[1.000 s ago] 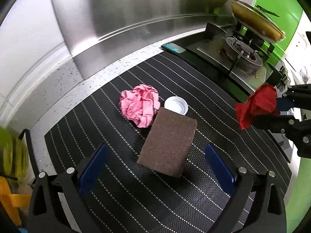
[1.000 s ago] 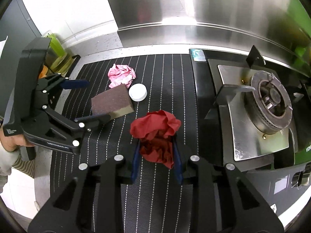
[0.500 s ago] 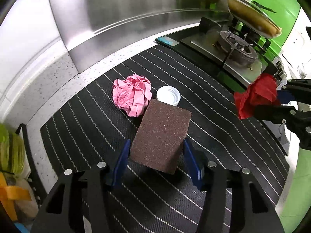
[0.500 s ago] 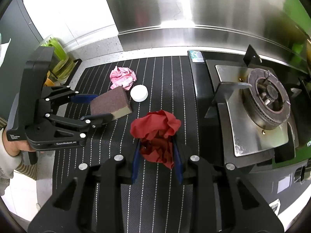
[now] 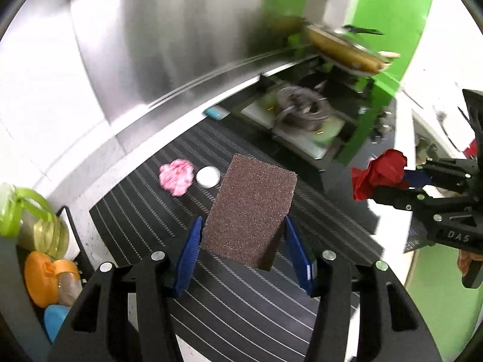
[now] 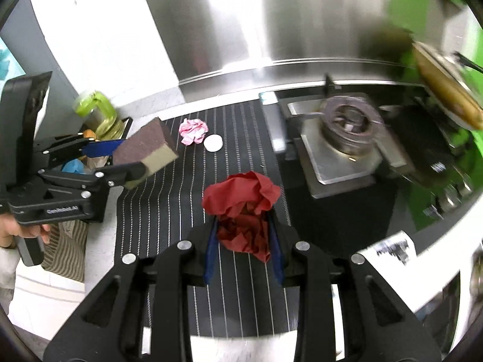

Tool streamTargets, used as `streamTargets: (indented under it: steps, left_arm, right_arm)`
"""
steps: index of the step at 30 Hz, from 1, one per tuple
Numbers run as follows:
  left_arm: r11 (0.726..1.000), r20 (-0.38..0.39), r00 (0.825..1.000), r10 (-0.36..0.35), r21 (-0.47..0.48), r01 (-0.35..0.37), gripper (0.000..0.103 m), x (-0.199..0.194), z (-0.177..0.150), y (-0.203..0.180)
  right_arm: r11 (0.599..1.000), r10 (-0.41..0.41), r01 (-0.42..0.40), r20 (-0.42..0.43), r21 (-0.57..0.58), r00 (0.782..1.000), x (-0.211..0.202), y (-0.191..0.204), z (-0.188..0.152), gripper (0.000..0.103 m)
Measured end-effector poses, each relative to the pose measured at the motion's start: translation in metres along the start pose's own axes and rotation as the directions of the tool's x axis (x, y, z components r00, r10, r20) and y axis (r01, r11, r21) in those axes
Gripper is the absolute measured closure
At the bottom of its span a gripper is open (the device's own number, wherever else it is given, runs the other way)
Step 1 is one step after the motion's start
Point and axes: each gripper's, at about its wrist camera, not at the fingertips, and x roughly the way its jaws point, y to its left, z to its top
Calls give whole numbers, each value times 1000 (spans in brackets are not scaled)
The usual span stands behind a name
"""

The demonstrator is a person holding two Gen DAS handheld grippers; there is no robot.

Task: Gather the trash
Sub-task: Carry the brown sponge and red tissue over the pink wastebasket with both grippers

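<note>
My left gripper (image 5: pixel 241 229) is shut on a brown scouring sponge (image 5: pixel 249 205) and holds it lifted above the black striped mat (image 5: pixel 151 205); the sponge also shows in the right wrist view (image 6: pixel 142 154). My right gripper (image 6: pixel 243 235) is shut on a crumpled red paper ball (image 6: pixel 241 208), held above the mat's front; the ball also shows in the left wrist view (image 5: pixel 377 175). A crumpled pink paper ball (image 5: pixel 176 176) and a white bottle cap (image 5: pixel 207 176) lie on the mat behind the sponge.
A gas stove burner (image 6: pixel 347 123) stands right of the mat, with a pan (image 6: pixel 446 96) beyond it. A rack with a green-lidded jar (image 5: pixel 33 226) and orange and blue items stands left of the mat. A steel backsplash (image 5: pixel 166 45) runs behind.
My left gripper closed on the sponge and lifted it off the mat. Both grippers have pulled up and back from the counter; the red ball stays gripped.
</note>
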Motion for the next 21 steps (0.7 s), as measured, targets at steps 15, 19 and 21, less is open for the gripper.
streamTargets:
  steps: [15,19,21]
  left_arm:
    - [905,10,964,-266,347,246,49,-65,-17,-140]
    - [854,-19,941,-338,415,315,49,-74,-26,-183]
    - [826,-37,928,-370,445,347,49,-75,-32,-205]
  right_arm:
    - [888,-335,280,95,364,938,-163,-18,-134,74]
    - [816,-424,347,70,462,903,-201,-27,-180,74]
    - [782,-461,378,50,496,886,-214,-29,-202,74]
